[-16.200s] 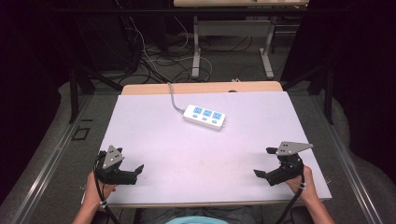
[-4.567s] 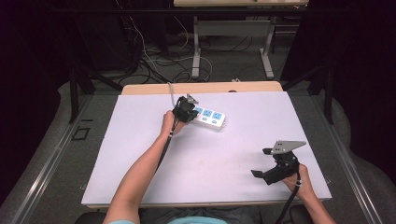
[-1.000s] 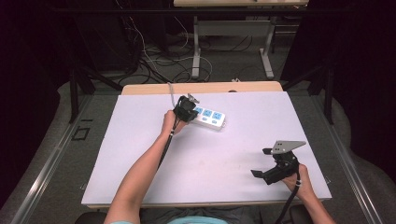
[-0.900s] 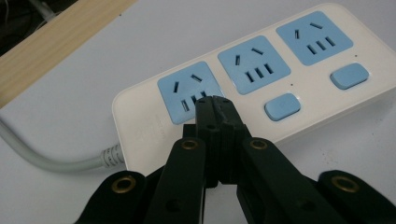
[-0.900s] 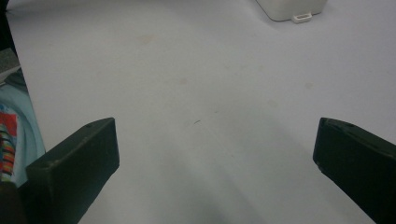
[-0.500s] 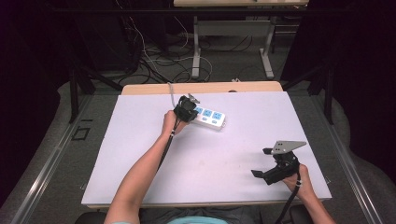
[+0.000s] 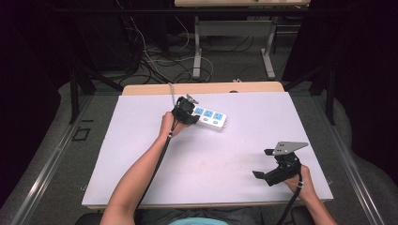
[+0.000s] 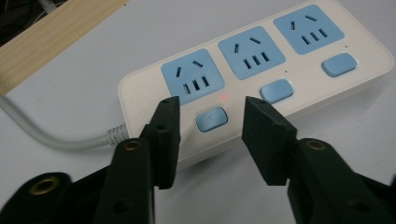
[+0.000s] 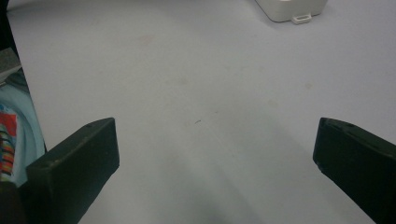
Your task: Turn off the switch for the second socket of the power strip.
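Power strip (image 7: 210, 117) at far centre of table (image 7: 141, 154), cord trailing off back edge. Left gripper (image 8: 212, 123) poised over it, jaws part open, straddling first switch button (image 8: 211, 119); tiny red light just above. Looks a rigid plastic shell, light, smooth, likely to skid when pushed. Best press button straight down, or grip across long sides. Right gripper (image 7: 270, 164) idle near front right, jaws wide apart.

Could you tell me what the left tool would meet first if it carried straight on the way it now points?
Probably the power strip: the left tool points at its blue switch nearest the cable, its jaws apart to either side.
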A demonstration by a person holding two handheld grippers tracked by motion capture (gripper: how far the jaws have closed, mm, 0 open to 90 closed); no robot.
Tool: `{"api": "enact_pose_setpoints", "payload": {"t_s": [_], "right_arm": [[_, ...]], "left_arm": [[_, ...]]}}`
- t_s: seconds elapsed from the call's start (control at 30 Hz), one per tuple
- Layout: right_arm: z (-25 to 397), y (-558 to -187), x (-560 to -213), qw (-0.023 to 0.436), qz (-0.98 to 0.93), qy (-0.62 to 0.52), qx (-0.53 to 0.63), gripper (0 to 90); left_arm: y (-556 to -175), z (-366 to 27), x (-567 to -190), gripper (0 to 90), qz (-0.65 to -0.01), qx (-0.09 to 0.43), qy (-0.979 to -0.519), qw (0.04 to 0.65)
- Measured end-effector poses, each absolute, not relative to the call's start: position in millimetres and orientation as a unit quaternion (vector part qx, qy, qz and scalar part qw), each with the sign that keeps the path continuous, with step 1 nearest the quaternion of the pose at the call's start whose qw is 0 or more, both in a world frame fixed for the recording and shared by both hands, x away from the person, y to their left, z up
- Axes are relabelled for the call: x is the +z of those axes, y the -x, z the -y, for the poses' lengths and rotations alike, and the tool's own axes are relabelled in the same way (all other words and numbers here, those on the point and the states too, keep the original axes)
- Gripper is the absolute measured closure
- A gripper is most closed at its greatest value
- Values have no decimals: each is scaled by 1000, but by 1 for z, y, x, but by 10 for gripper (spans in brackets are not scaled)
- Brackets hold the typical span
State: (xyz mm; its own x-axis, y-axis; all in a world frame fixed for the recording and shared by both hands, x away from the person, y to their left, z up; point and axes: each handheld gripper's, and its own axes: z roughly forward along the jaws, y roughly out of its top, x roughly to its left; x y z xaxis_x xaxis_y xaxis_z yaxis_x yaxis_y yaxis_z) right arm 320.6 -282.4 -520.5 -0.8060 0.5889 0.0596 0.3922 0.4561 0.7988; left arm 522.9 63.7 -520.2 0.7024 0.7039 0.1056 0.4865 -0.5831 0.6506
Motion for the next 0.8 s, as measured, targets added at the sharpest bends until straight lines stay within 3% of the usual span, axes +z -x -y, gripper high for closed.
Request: {"api": "enact_pose_setpoints", "payload": {"t_s": [0.13,0.3,0.8], "right_arm": [[283,-320,-520,109,-846,-293,432,0],[283,-320,-520,112,-844,-294,434,0],[282,-320,-520,104,-849,-294,427,0]], "left_arm": [[-518,-68,-516,343,-344,173,-871,305],[-509,-73,-511,235,-347,177,-869,304],[-471,-99,-497,65,-347,200,-871,285]]}}
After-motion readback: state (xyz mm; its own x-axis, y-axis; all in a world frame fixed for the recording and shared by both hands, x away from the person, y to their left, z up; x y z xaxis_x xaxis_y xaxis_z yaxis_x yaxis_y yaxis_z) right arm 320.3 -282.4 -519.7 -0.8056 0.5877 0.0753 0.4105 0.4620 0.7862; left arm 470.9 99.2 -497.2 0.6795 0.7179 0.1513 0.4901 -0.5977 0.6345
